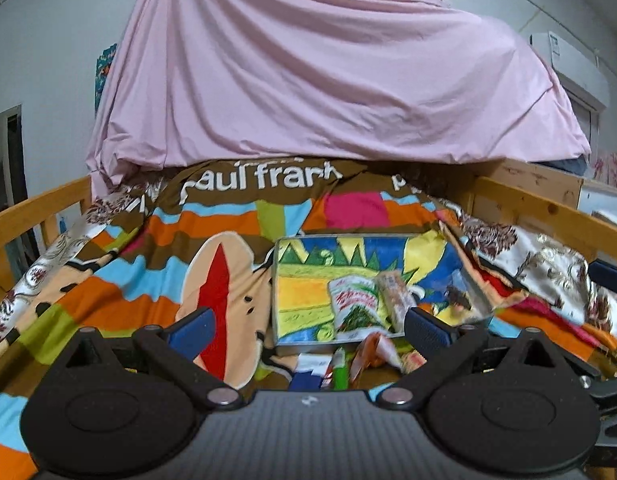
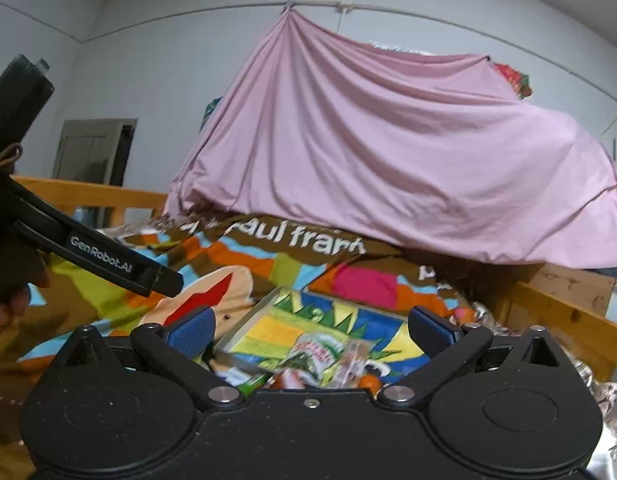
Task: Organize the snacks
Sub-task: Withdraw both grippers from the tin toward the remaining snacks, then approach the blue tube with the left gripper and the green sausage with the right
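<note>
A shallow tray [image 1: 296, 276] with a bright painted bottom lies on the bedspread. A white-and-green snack packet [image 1: 354, 304] and a slim pinkish snack bar [image 1: 394, 298] lie inside it. Just in front of its near edge sit several loose snacks [image 1: 348, 364], among them a green stick and an orange wrapper. My left gripper [image 1: 310, 330] hovers open over these loose snacks with nothing between its blue fingers. In the right wrist view the same tray [image 2: 244, 328] and packet [image 2: 316, 354] appear blurred. My right gripper [image 2: 310, 332] is open and empty above them.
A colourful striped bedspread [image 1: 148, 272] covers the bed. Wooden rails [image 1: 36, 208] run along both sides. A pink sheet [image 1: 320, 80] drapes over a bulky mound at the back. In the right wrist view the left tool's handle [image 2: 104, 260] and a hand [image 2: 8, 308] sit at the left.
</note>
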A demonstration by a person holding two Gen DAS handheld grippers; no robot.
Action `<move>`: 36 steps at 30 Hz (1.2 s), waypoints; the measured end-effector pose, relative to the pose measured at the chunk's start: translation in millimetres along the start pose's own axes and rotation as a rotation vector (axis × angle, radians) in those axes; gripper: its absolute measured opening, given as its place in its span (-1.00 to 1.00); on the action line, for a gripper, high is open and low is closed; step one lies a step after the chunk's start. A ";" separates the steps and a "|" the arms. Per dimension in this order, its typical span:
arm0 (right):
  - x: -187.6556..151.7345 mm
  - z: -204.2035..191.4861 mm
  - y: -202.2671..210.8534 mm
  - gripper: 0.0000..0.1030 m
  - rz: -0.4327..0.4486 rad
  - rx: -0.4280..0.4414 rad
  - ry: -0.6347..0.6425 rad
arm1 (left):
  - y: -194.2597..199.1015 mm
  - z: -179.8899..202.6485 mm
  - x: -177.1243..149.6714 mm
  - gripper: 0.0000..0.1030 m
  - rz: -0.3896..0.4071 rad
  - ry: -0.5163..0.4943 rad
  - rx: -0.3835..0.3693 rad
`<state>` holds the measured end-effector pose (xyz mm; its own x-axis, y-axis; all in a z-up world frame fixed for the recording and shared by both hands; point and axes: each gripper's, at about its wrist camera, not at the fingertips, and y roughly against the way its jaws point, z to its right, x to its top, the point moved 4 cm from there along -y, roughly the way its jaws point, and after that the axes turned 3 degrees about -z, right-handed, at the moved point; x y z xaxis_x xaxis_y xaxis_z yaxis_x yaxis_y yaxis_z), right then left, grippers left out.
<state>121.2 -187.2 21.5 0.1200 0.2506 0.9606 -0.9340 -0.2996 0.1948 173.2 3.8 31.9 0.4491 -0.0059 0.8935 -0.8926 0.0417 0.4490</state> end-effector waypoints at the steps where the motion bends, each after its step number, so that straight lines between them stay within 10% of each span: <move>1: -1.9 -2.5 -0.1 0.99 -0.013 0.009 -0.002 | 0.0 -1.8 -3.6 0.99 -0.008 -0.004 0.002; 36: -77.4 -74.4 -100.0 0.98 -0.346 0.093 0.168 | -97.5 -38.4 -75.1 0.99 -0.341 -0.212 -0.098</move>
<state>180.3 -108.2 -87.0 0.3582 0.4965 0.7907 -0.8127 -0.2511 0.5258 228.0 38.6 -79.6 0.6913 -0.2413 0.6810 -0.6811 0.0968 0.7257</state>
